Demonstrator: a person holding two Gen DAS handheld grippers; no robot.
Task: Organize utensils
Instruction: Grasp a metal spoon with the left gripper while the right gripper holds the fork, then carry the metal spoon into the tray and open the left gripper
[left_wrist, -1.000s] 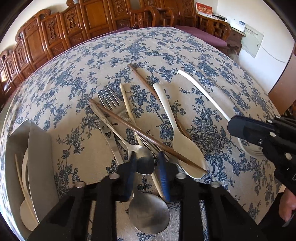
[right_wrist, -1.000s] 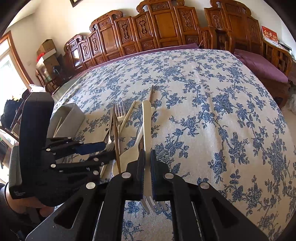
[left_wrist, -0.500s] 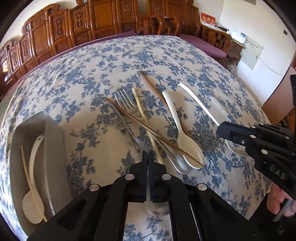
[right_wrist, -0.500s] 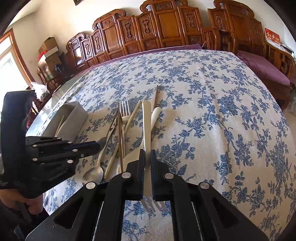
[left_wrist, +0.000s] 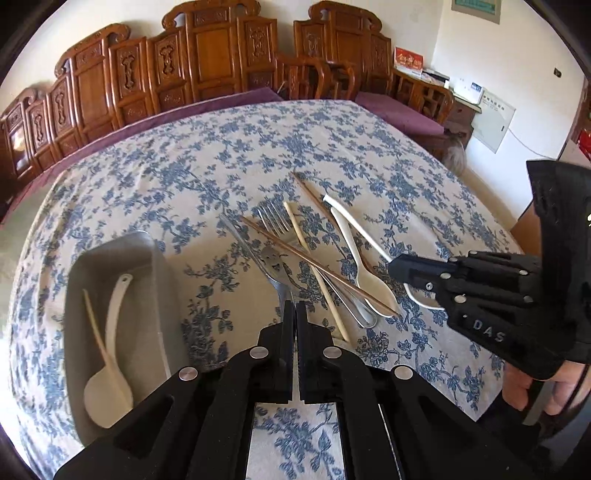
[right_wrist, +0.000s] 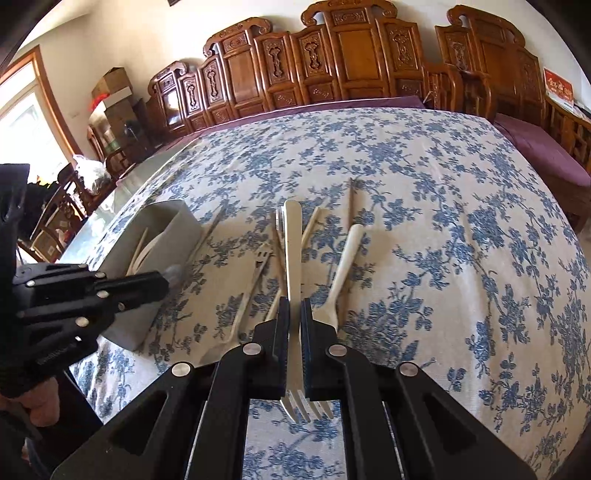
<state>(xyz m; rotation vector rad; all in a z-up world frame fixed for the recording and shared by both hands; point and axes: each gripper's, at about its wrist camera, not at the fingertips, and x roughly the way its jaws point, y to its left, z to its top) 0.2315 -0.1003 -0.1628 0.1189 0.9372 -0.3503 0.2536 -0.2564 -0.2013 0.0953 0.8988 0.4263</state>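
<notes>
Above the worktop (right_wrist: 461, 221), both tools gripping: right tool (right_wrist: 294, 314) white fork (right_wrist: 293, 258), left tool (left_wrist: 295, 314) metal spoon (right_wrist: 173, 275); keep level toward tray (left_wrist: 110, 254).

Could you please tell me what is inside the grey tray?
The grey tray holds a white spoon and a pale chopstick lying across it. Its near end is hidden behind the left hand-held gripper.

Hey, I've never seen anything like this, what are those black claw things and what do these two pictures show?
A person holds a black gripper in each hand; each carries a wide-angle camera looking along its two fingers. One picture comes from the left gripper, the other from the right gripper. On the flowered tablecloth lie loose utensils beside a grey tray holding a white spoon. The right fingers clamp a white fork; the left are shut on something silvery, likely a spoon.
</notes>
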